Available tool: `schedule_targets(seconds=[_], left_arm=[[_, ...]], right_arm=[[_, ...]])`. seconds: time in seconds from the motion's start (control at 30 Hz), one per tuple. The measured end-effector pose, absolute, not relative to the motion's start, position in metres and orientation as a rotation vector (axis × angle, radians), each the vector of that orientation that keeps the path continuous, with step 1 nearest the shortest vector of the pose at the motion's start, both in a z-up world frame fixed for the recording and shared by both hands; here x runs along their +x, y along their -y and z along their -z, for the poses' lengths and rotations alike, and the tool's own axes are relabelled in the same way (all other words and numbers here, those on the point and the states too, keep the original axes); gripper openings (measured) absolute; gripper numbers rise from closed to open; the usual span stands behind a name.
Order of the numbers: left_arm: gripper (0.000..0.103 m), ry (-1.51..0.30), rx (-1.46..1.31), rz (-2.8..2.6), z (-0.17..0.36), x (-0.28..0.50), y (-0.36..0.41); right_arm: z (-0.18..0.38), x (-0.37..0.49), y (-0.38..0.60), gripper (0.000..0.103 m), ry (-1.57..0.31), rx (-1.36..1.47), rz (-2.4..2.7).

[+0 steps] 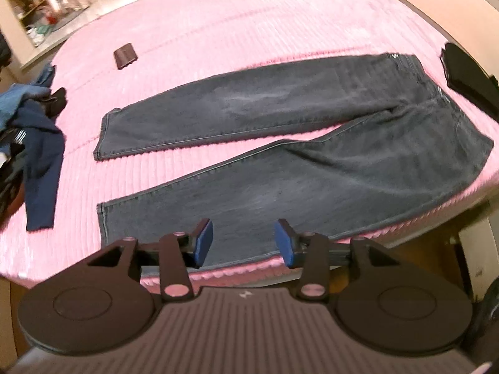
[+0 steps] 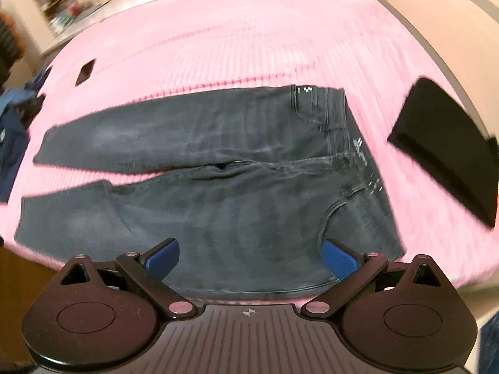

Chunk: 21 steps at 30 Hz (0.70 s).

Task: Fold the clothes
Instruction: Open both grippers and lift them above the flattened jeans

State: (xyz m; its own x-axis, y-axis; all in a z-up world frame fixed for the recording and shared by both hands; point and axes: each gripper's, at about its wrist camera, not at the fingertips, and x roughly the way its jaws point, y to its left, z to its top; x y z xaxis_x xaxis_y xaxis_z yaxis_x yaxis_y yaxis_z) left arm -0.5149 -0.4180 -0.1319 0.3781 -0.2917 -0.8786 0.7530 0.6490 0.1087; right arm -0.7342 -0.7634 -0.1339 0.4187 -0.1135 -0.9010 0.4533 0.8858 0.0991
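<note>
Dark grey jeans (image 1: 280, 143) lie flat on the pink bedspread (image 1: 249, 25), legs spread apart toward the left, waistband at the right. My left gripper (image 1: 244, 240) hovers open over the near leg close to its hem, blue pads apart, nothing between them. In the right wrist view the same jeans (image 2: 218, 180) fill the middle. My right gripper (image 2: 251, 258) stands wide open above the near hip and thigh by the bed's front edge, holding nothing.
A folded black garment (image 2: 449, 152) lies at the right of the bed, also seen as the black garment (image 1: 471, 78). A heap of blue and navy clothes (image 1: 34, 131) sits at the left. A small dark wallet-like item (image 1: 125, 55) rests farther back.
</note>
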Motion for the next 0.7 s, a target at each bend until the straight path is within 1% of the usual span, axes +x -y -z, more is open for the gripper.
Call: schedule_targets(seconds=[0.3,0.43,0.7], left_arm=[[0.043,-0.954,0.503,0.613,0.115,-0.615,0.456],[0.045,-0.975,0.527,0.619,0.113,-0.653,0.461],[0.045,-0.977,0.604,0.677,0.113,-0.673,0.461]], right_arm=[[0.134,-0.806,0.8,0.102,-1.118,0.236,0.248],[0.138,-0.83,0.803,0.102,-1.147,0.241,0.229],[0.136,-0.837,0.793,0.102,-1.176,0.255,0.267]])
